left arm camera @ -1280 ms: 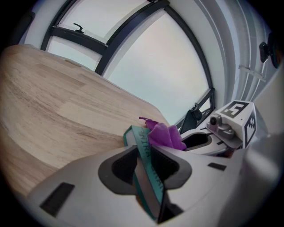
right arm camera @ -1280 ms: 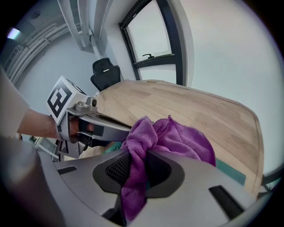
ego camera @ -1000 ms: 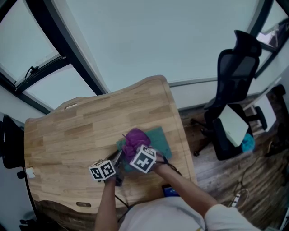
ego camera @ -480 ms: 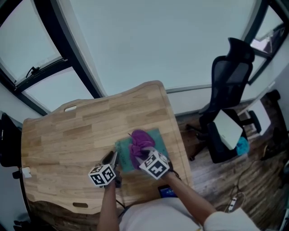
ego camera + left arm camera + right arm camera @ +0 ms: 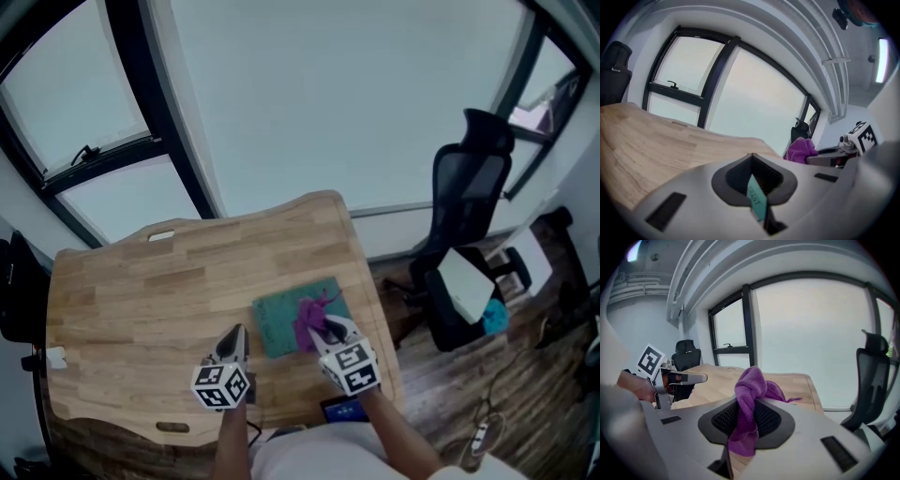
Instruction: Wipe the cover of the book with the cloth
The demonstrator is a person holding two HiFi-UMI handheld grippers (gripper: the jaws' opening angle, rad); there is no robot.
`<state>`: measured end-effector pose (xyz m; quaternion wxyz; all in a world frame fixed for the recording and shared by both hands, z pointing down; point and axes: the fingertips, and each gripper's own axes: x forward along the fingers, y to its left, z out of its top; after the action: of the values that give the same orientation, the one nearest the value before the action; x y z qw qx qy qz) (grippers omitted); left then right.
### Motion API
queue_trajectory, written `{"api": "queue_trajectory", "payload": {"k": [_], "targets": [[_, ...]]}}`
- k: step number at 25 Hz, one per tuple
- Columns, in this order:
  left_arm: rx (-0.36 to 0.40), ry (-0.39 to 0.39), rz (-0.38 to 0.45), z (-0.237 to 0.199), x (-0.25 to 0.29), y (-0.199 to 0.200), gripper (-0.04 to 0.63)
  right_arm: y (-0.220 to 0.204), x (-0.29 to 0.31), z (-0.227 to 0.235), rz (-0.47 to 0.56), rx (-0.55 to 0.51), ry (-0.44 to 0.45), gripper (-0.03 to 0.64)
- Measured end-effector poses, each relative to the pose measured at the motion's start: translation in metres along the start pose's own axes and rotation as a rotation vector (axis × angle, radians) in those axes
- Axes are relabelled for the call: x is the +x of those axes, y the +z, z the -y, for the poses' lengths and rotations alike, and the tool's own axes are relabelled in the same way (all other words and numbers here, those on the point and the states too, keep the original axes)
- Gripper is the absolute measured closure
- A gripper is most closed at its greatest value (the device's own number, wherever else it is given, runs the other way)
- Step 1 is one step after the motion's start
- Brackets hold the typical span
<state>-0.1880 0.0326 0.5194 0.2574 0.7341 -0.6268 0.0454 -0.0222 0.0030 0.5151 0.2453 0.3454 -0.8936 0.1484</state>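
Note:
A teal book lies flat on the wooden table, near its right front corner. My right gripper is shut on a purple cloth, which hangs over the book's right half; in the right gripper view the cloth bunches up between the pads. My left gripper hovers just left of the book, off it. Its jaws have just been closing and now stand together; only a thin teal printed strip shows in the gap. The cloth also shows at the right of the left gripper view.
A black office chair stands on the floor right of the table. A small blue object sits at the table's front edge by my right arm. Big windows with dark frames run behind the table.
Both grippers have risen and drawn back toward me. The cloth has slid from the book's middle to its right side. The left gripper has come off the book's left edge.

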Motion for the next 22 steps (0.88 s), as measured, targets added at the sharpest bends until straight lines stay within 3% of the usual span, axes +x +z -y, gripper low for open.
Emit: {"api": "queue_trajectory", "payload": {"k": [5, 11, 22], "targets": [[0.09, -0.025, 0.074, 0.023, -0.027, 0.025, 0.594, 0.003, -0.031, -0.009, 0.056, -0.044, -0.075, 0.54], [0.12, -0.045, 0.151, 0.041, -0.056, 0.029, 0.594, -0.003, -0.069, -0.018, 0.125, -0.035, -0.149, 0.54], [0.191, -0.041, 0.185, 0.051, -0.087, 0.029, 0.594, -0.001, -0.102, -0.028, 0.212, -0.045, -0.209, 0.54]]}}
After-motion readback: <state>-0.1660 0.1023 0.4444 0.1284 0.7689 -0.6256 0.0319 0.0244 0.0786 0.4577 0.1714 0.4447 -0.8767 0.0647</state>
